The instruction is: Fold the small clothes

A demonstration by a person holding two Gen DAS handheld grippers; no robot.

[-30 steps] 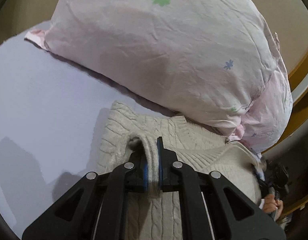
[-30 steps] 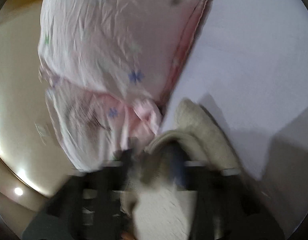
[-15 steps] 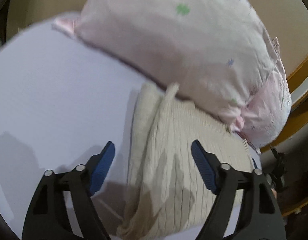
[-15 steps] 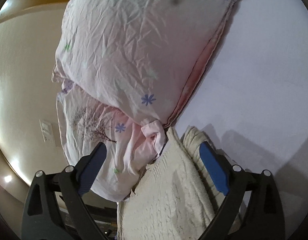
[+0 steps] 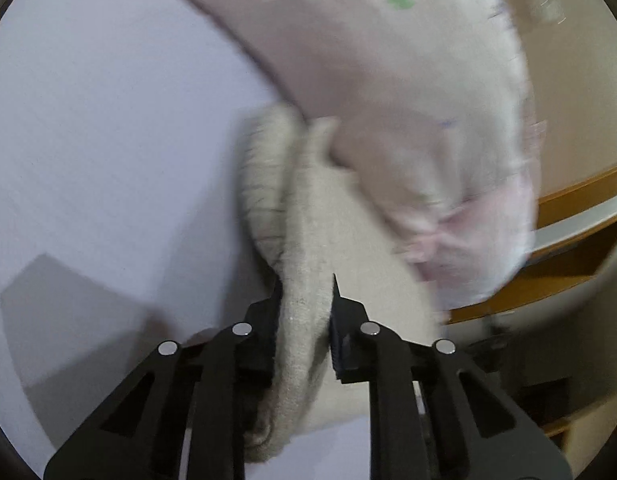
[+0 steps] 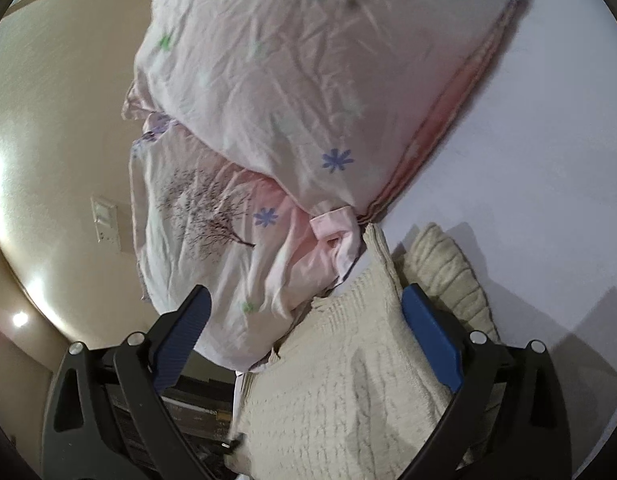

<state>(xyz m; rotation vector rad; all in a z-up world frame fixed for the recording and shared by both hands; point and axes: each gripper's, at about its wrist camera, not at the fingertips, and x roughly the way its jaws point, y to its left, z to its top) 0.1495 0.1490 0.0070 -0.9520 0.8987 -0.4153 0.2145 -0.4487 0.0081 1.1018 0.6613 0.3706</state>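
Between left gripper (image 5: 304, 300) fingers (image 5: 344, 320): pinched sweater (image 5: 308, 240) fold.

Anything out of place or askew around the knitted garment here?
The cream cable-knit sweater lies crowded against the pink floral pillow, its top edge tucked under the pillow's corner; the left gripper pinches a bunched fold.

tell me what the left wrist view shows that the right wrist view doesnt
Only the left wrist view shows the left gripper shut on a bunched fold of the cream knit sweater, plus wooden shelving. Only the right wrist view shows the right gripper open over the sweater, a wall switch plate and a tree print on the lower pillow. Both show the sweater, the pink floral pillow and the lilac sheet.
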